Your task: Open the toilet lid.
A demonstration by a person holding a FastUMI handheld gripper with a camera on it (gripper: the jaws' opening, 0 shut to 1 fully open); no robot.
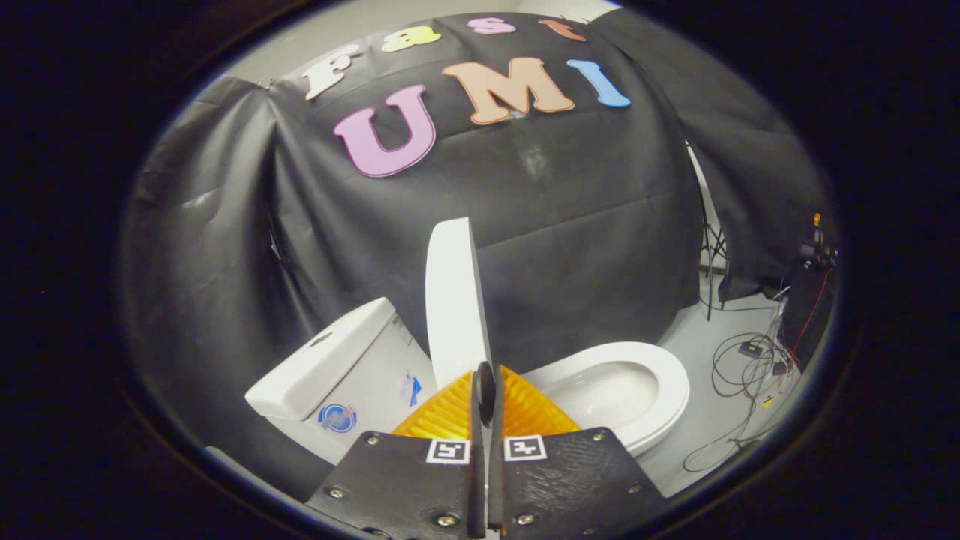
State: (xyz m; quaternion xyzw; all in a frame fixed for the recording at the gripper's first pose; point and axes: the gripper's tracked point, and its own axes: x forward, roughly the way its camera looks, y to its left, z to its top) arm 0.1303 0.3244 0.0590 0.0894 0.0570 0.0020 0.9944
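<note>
So the gripper (486,390) at bottom centre has its orange fingers (450,412) pressed together, seemingly nipping the toilet lid (452,300) edge. Lid's standing nearly upright mid-frame, tank (330,367) left, bowl (622,386) right. Basically done, just release.

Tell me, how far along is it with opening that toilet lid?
Mostly done, it seems: the lid stands nearly upright, edge-on, beside the tank, and the seat with the bowl lies uncovered. In hand: the gripper has its orange fingers closed on the lid's lower edge. Left, I'd guess: lean the lid back to rest by the tank, then let go.
</note>
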